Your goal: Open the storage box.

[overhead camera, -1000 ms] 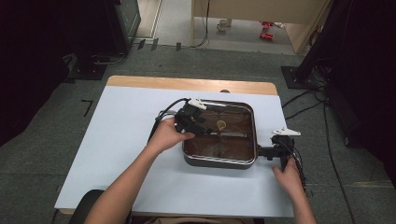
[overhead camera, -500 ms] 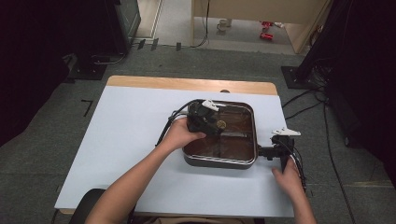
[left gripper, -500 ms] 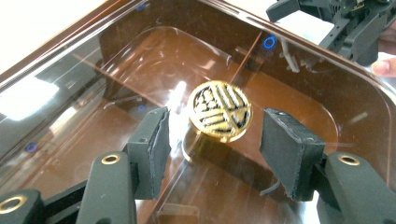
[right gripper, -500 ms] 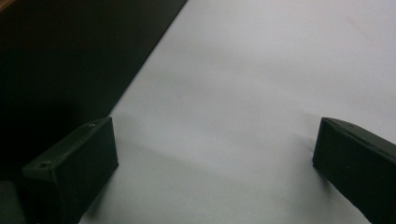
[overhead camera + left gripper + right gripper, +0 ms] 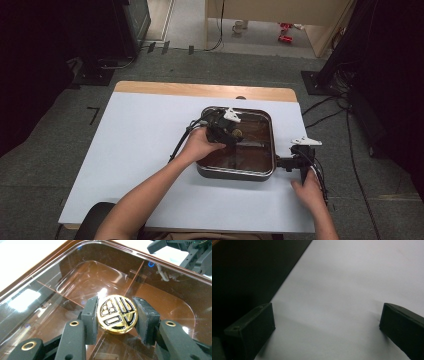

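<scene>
At the centre of the brown lidded tray [image 5: 260, 167], the left gripper's [image 5: 117, 315] fingers, just closed, pinch the gold knob [image 5: 117, 314]; it could slip sideways. The right gripper [image 5: 325, 327], at three o'clock, stands spread.

Gold knob [image 5: 117, 314] with black pattern; clear brown lid [image 5: 75, 280]; black fingers [image 5: 90, 315].

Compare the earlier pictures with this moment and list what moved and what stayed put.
The left gripper moved from the left edge of the brown tray lid in over its middle and sank toward it. Its jaws have just been closing and now pinch the round gold knob from both sides. The right gripper kept still beside the tray's right edge, jaws open over the pale table. The tray has not shifted.
</scene>
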The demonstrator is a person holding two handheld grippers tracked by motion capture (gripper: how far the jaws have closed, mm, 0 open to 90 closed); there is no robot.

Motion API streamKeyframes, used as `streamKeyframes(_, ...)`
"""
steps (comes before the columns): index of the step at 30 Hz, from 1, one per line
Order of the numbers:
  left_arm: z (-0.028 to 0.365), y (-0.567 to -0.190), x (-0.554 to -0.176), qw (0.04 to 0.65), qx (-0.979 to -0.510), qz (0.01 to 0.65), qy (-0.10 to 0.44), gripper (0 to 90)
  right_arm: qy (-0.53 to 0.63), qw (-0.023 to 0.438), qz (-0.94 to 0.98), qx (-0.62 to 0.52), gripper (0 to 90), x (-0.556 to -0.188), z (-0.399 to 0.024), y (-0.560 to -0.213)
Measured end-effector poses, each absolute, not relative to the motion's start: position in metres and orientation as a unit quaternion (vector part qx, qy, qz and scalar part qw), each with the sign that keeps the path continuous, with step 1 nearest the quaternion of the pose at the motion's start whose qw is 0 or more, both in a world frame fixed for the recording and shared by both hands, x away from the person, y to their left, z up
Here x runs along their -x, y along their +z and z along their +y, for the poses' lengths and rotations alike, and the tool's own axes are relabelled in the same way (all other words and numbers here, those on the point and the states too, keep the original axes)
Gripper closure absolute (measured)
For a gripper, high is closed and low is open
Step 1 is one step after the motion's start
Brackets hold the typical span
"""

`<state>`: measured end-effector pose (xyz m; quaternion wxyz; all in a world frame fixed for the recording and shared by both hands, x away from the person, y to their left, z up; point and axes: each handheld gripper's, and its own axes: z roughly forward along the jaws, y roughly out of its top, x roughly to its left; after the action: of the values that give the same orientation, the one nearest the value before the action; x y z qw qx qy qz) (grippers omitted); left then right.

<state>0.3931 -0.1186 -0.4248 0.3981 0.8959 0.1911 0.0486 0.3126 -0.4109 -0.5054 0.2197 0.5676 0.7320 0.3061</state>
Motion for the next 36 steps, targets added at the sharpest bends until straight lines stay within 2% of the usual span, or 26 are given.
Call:
streamKeyframes(14, -0.116, -0.415, -0.395, 0.401, -0.892, 0.206, 0.031, 58.8, 0.306, 0.219, 0.732, -0.568, 0.0, -0.313, -0.411, -0.505)
streamKeyframes(22, -0.106, -0.391, -0.392, 0.425, -0.881, 0.206, 0.027, 58.8, 0.306, 0.220, 0.732, -0.567, 0.0, -0.313, -0.411, -0.505)
streamKeyframes(36, -0.070, -0.360, -0.384, 0.445, -0.866, 0.224, 0.044, 58.8, 0.306, 0.219, 0.732, -0.568, 0.0, -0.313, -0.411, -0.505)
